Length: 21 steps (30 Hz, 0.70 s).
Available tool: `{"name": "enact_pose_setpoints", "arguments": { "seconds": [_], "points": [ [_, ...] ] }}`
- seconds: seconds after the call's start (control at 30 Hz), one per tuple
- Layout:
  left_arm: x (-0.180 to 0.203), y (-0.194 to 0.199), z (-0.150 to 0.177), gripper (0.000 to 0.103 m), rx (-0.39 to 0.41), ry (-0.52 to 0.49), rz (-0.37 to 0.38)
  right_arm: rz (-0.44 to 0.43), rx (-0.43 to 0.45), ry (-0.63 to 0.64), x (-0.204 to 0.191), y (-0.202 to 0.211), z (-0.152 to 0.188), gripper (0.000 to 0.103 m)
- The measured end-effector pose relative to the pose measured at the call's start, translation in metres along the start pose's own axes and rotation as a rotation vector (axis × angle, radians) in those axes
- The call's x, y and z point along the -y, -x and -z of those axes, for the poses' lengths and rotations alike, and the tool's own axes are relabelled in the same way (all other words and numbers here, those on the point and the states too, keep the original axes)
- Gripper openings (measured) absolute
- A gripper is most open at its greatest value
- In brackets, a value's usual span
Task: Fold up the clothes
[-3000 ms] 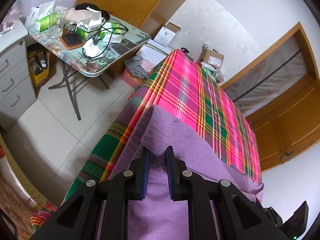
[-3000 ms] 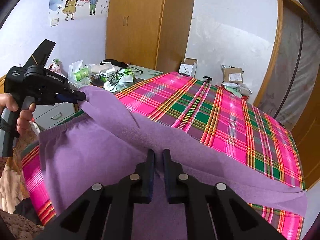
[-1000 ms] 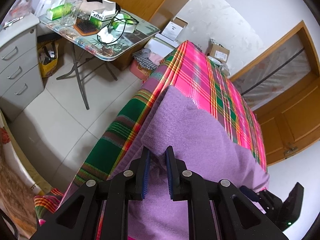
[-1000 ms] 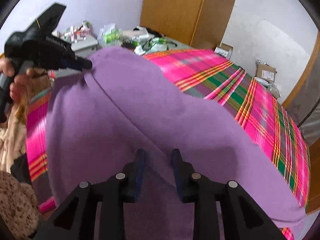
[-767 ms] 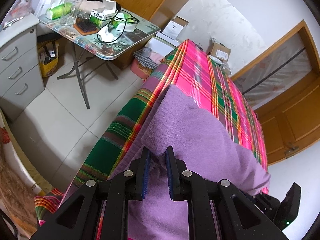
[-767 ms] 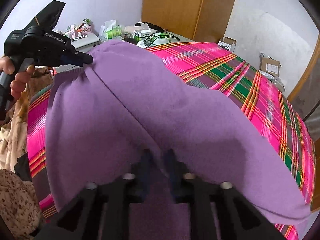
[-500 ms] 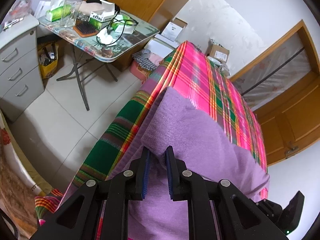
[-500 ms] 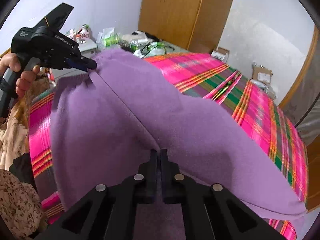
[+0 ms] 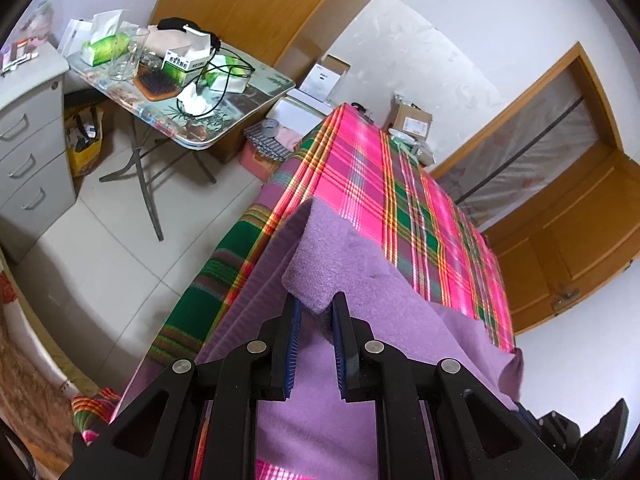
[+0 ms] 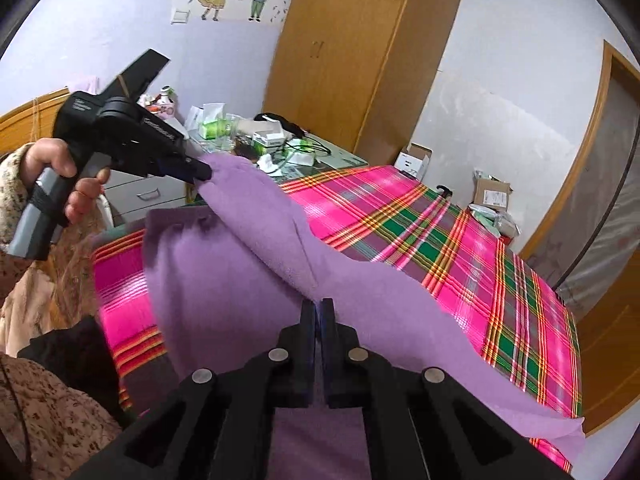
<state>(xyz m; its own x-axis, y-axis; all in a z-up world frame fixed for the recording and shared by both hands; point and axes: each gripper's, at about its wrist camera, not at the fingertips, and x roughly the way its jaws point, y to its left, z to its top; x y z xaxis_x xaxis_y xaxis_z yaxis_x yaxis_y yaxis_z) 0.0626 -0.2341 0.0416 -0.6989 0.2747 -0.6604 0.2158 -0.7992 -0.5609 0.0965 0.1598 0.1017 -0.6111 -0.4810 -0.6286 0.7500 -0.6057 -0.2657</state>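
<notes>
Purple garment (image 10: pixel 224 276): fleecy cloth spread over the near part of the plaid bed, filling the lower middle of the right wrist view; one fold of it is lifted off the bed in a ridge running from centre left of the frame down to the bottom centre.
Left hand (image 10: pixel 68 176): at the left edge of the right wrist view, wrapped round the grey handle of its black tool, a speckled sleeve at the wrist.
Left gripper (image 9: pixel 314 308): jaws narrow, pinching a raised corner of the purple cloth at lower centre of the left wrist view; in the right wrist view its tip (image 10: pixel 200 172) bites the upper end of the lifted ridge.
Right gripper (image 10: pixel 318 306): jaws have just closed, almost touching, clamped on the lower end of the ridge at bottom centre.
Plaid bedcover (image 10: pixel 420 224): pink, green and yellow checks, bare from centre to right of the frame, beyond the garment.
Folding table (image 9: pixel 256 76): upper left of the left wrist view, holding a hairbrush (image 9: pixel 158 82), a glass jug (image 9: pixel 126 54), tissue packs and cables.
Drawer unit (image 9: pixel 28 140): grey, at the left edge.
Wardrobe (image 10: pixel 360 60): wooden, top centre of the right wrist view.
</notes>
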Motion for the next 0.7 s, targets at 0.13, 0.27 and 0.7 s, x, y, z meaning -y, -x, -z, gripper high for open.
{"name": "enact_pose_setpoints", "arguments": {
  "seconds": [0.13, 0.27, 0.7],
  "points": [
    [-0.005, 0.008, 0.009, 0.016, -0.007, -0.006, 0.0, -0.013, -0.022, -0.001, -0.012, 0.004, 0.009, 0.002],
    [-0.011, 0.013, 0.021, 0.016, -0.016, -0.01, -0.008, -0.026, -0.05, -0.006, -0.027, 0.005, 0.023, 0.002],
    [-0.037, 0.003, 0.05, 0.016, -0.079, 0.023, -0.046, -0.09, -0.127, -0.047, -0.048, -0.012, 0.054, 0.002]
  ]
}}
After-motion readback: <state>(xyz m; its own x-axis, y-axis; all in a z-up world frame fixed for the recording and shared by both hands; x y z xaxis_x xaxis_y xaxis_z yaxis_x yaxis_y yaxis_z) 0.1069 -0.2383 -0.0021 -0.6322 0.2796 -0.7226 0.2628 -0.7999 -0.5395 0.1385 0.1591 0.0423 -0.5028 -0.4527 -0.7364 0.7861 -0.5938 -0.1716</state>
